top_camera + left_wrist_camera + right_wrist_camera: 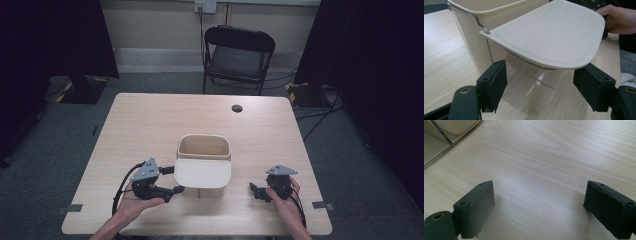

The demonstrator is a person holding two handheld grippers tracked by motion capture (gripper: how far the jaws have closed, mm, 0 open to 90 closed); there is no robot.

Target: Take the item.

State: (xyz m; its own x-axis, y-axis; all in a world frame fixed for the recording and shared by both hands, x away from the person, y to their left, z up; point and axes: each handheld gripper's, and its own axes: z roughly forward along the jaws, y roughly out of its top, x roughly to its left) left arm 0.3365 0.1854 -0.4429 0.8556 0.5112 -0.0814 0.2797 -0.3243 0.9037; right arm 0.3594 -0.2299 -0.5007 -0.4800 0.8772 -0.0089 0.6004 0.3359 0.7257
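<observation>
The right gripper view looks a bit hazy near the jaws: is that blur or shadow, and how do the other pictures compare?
Right gripper view: soft shadow on the table between the open jaws, whose near edges are slightly blurred. Left gripper view: the cream lid is sharp and evenly lit, with pale reflections on the clear part below. High view: bright table, dark corners, bin casting hardly any shadow.

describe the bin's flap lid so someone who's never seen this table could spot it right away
On the pale wooden table, near its front edge, stands a cream plastic bin. Its flat cream flap lid juts toward the person, between the left gripper and right gripper, with rounded corners.
</observation>
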